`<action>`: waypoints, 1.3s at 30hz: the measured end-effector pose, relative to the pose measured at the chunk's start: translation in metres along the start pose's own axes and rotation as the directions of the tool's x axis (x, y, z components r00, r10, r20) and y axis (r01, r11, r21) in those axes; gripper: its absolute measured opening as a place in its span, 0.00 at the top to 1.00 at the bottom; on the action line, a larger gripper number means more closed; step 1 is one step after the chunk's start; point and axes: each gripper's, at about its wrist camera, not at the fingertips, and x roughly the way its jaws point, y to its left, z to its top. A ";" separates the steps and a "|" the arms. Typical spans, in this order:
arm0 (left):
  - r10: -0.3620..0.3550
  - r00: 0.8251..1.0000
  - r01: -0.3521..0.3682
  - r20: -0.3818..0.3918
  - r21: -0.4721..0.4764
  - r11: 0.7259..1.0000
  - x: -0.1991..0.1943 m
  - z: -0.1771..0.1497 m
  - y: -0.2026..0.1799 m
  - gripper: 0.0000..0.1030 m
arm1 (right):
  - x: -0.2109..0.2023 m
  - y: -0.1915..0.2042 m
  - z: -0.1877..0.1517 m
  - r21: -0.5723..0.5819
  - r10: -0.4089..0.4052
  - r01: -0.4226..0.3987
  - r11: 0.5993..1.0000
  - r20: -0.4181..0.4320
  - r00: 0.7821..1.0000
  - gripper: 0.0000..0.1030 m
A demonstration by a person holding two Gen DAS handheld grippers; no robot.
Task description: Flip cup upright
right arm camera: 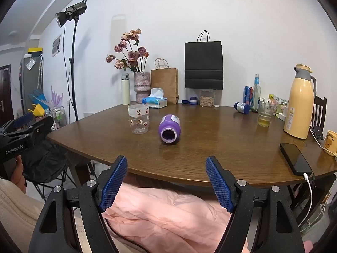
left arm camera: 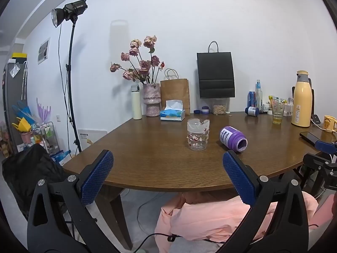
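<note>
A clear plastic cup (left arm camera: 198, 135) with a floral print and a white band stands on the brown wooden table (left arm camera: 147, 160); whether it is mouth up or mouth down I cannot tell. It also shows in the right wrist view (right arm camera: 138, 118). A purple bottle (left arm camera: 233, 139) lies on its side to the cup's right, its open mouth towards me (right arm camera: 169, 128). My left gripper (left arm camera: 167, 179) is open and empty, short of the table's near edge. My right gripper (right arm camera: 166, 183) is open and empty, also short of the near edge.
A vase of dried roses (left arm camera: 151, 99), a tissue box (left arm camera: 172, 112), paper bags (left arm camera: 215, 73), bottles, a glass of yellow liquid (left arm camera: 278, 113) and a yellow thermos (left arm camera: 302, 99) line the back and right. A phone (right arm camera: 294, 158) on a cable lies at the right edge. Pink cloth (right arm camera: 168, 215) lies below.
</note>
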 end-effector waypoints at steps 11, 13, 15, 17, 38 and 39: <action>-0.001 1.000 0.001 0.001 0.001 1.000 0.000 -0.004 -0.005 0.00 | 0.000 0.000 0.001 -0.009 -0.003 0.003 1.000 -0.006 1.000 0.21; 0.000 1.000 0.000 0.001 0.001 1.000 0.000 -0.004 -0.005 0.00 | 0.001 0.000 0.000 -0.010 -0.002 0.002 1.000 -0.006 1.000 0.21; 0.000 1.000 0.000 0.001 0.000 1.000 0.000 -0.002 -0.004 0.00 | 0.001 -0.001 0.000 -0.010 -0.004 0.004 1.000 -0.008 1.000 0.21; 0.000 1.000 0.000 0.002 0.001 1.000 0.002 -0.003 -0.004 0.00 | 0.001 -0.002 0.000 -0.008 -0.005 0.005 1.000 -0.008 1.000 0.21; 0.003 1.000 -0.003 0.003 -0.001 1.000 0.001 -0.001 0.000 0.00 | 0.000 -0.002 0.002 -0.008 -0.006 0.006 1.000 -0.008 1.000 0.21; 0.005 1.000 -0.005 0.003 -0.002 1.000 0.001 0.002 0.002 0.00 | 0.000 -0.001 0.002 -0.008 -0.007 0.006 1.000 -0.008 1.000 0.21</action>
